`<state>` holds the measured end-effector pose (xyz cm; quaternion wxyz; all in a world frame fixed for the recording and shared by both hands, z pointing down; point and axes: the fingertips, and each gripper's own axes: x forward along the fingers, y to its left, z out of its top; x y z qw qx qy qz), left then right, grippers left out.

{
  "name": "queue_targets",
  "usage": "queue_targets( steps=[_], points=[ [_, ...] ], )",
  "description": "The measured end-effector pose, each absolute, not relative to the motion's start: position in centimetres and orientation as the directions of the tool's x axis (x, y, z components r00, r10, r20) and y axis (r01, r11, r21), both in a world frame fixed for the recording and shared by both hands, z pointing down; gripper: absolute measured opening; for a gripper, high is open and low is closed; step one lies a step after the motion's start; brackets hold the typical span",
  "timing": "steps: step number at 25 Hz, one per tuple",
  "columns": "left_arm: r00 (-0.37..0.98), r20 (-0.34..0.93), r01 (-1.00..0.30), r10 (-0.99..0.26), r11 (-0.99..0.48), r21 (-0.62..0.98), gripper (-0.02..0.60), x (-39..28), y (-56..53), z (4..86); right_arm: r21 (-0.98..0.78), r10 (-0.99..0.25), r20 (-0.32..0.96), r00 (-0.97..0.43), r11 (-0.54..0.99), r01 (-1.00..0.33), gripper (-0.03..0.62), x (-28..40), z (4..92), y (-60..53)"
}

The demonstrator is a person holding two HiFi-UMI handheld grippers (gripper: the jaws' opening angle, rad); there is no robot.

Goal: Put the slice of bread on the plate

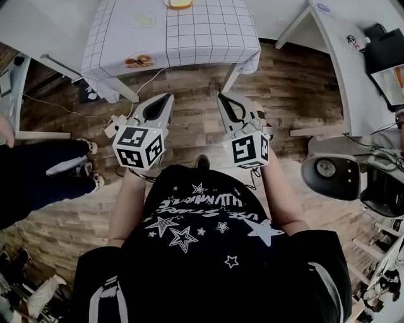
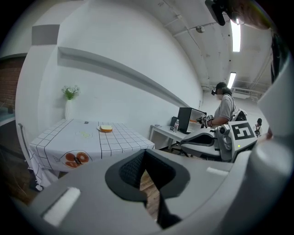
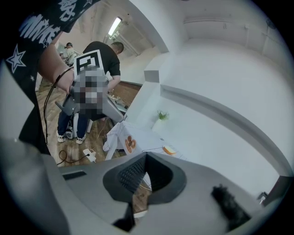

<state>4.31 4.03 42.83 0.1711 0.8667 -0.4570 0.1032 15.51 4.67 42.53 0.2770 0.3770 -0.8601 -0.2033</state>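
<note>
The slice of bread (image 1: 180,3) lies on what looks like a small white plate at the far side of the table (image 1: 208,31), which has a white checked cloth. It shows small in the left gripper view (image 2: 106,129) and the right gripper view (image 3: 168,150). I stand on the wooden floor, well short of the table. My left gripper (image 1: 165,99) and right gripper (image 1: 222,99) are side by side at chest height, aimed at the table. Both are shut with nothing between the jaws (image 2: 146,153) (image 3: 146,158).
A doughnut print (image 1: 139,61) marks the cloth's near overhang, and a faint yellow-green mark (image 1: 144,20) sits on top. A vase of flowers (image 2: 70,98) stands at the table's back. A person's legs (image 1: 38,176) are at left. A white desk (image 1: 341,57) and a machine (image 1: 334,170) stand at right.
</note>
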Motion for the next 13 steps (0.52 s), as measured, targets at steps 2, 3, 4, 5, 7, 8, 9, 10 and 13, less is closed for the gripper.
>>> queue_targets(
  steps=[2, 3, 4, 5, 7, 8, 9, 10, 13],
  points=[
    [0.562, 0.329, -0.827, -0.759, -0.524, 0.205, 0.009, 3.7, 4.2, 42.4, 0.552, -0.762, 0.326, -0.559, 0.634, -0.542, 0.012, 14.8, 42.3, 4.5],
    [0.562, 0.325, -0.827, -0.761, -0.523, 0.205, 0.009, 3.4, 4.3, 42.2, 0.550, -0.762, 0.326, -0.559, 0.634, -0.543, 0.012, 14.4, 42.0, 4.4],
    [0.561, 0.319, -0.828, -0.764, -0.523, 0.203, 0.009, 3.0, 4.4, 41.9, 0.547, -0.762, 0.324, -0.560, 0.634, -0.547, 0.012, 13.9, 41.7, 4.4],
    [0.559, 0.314, -0.829, -0.767, -0.522, 0.201, 0.009, 2.6, 4.5, 41.6, 0.539, -0.763, 0.322, -0.561, 0.634, -0.554, 0.012, 13.5, 41.4, 4.5],
    [0.554, 0.307, -0.833, -0.774, -0.519, 0.194, 0.009, 1.9, 4.8, 41.2, 0.502, -0.765, 0.315, -0.562, 0.637, -0.585, 0.012, 12.9, 41.0, 4.4],
    [0.551, 0.307, -0.835, -0.776, -0.516, 0.191, 0.009, 1.6, 4.8, 41.1, 0.472, -0.764, 0.311, -0.565, 0.641, -0.605, 0.012, 12.6, 40.8, 4.4],
    [0.548, 0.307, -0.836, -0.778, -0.515, 0.188, 0.009, 1.3, 4.9, 40.9, 0.440, -0.762, 0.309, -0.569, 0.645, -0.625, 0.012, 12.3, 40.6, 4.3],
    [0.547, 0.306, -0.837, -0.779, -0.515, 0.185, 0.009, 1.1, 5.0, 40.8, 0.410, -0.760, 0.310, -0.572, 0.649, -0.640, 0.012, 12.1, 40.4, 4.3],
    [0.541, 0.301, -0.841, -0.785, -0.513, 0.174, 0.009, 0.5, 5.2, 40.3, 0.341, -0.754, 0.320, -0.574, 0.657, -0.673, 0.012, 11.6, 40.0, 4.4]
  ],
)
